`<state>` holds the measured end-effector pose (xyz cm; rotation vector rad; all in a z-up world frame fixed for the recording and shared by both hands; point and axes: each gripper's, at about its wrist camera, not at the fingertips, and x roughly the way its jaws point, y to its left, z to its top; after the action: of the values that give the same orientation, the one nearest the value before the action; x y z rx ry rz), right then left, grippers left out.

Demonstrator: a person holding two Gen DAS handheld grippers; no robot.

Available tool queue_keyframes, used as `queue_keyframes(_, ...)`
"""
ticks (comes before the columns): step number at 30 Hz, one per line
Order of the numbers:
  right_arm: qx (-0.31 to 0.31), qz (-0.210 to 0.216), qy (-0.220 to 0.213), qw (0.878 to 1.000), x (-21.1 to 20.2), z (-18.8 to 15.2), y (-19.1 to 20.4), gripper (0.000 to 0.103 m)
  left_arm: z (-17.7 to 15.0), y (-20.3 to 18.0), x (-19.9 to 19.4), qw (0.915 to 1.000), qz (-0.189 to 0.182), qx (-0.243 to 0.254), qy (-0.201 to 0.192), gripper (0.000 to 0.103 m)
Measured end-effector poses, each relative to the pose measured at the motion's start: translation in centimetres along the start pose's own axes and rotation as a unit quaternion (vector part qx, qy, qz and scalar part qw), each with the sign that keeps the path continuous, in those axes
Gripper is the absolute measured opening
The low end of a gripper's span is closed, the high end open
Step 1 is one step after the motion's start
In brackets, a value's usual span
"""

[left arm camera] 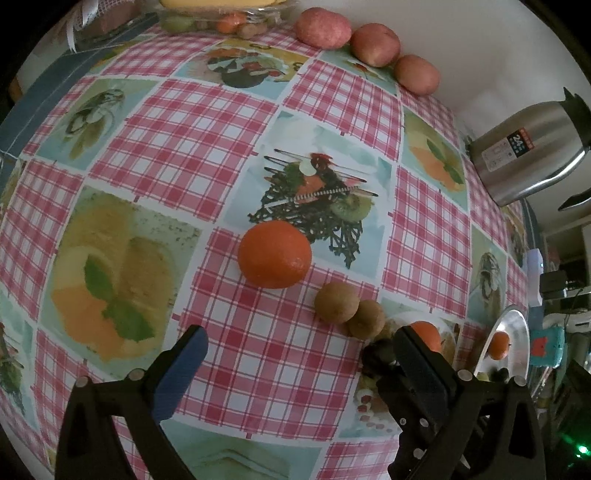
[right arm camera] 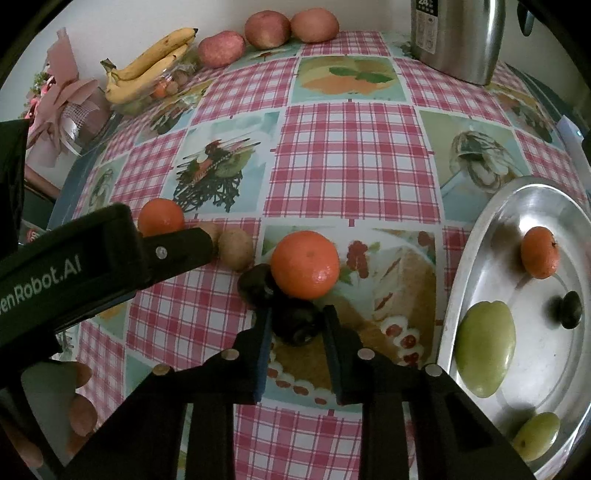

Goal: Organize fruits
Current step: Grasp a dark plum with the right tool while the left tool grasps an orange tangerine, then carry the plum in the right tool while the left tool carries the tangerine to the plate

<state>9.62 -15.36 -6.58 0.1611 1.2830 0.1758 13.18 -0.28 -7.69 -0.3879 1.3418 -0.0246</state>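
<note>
My right gripper (right arm camera: 295, 325) is shut on a dark plum (right arm camera: 295, 326) lying on the tablecloth, just behind a mandarin (right arm camera: 305, 264) and beside a second dark plum (right arm camera: 255, 284). My left gripper (left arm camera: 299, 343) is open and empty over the cloth, in front of another mandarin (left arm camera: 274, 254) and two brown kiwis (left arm camera: 337, 302). The metal tray (right arm camera: 476, 229) at the right holds a mandarin (right arm camera: 539, 252), a dark plum (right arm camera: 570, 309) and two green fruits (right arm camera: 485, 347).
Three red apples (right arm camera: 266, 28) line the far wall, next to bananas (right arm camera: 147, 70) on a clear container of fruit. A steel kettle (right arm camera: 458, 37) stands at the back right. A pink bouquet (right arm camera: 66, 107) sits at the far left edge.
</note>
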Motion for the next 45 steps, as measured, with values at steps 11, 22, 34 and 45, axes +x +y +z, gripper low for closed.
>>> queue_keyframes(11, 0.024, 0.017, -0.025, 0.999, -1.8, 0.2, -0.8, 0.027, 0.7, 1.3, -1.3, 0.9995, -0.010, -0.021, -0.021, 0.098)
queue_keyframes(22, 0.037, 0.034, -0.063, 0.997, -3.9, 0.5, -1.1, 0.027, 2.1, 3.3, -1.0, 0.9972, -0.005, -0.044, -0.061, 0.077)
queue_keyframes(34, 0.052, 0.040, -0.062, 0.996, -3.7, 0.6, -1.6, 0.027, 1.9, 3.3, -0.9, 0.9965, -0.029, -0.048, -0.062, 0.042)
queue_keyframes(45, 0.053, 0.044, -0.062, 0.996, -3.6, 0.5, -1.6, 0.027, 2.2, 2.5, -3.2, 0.9954, -0.037, -0.037, -0.080, 0.042)
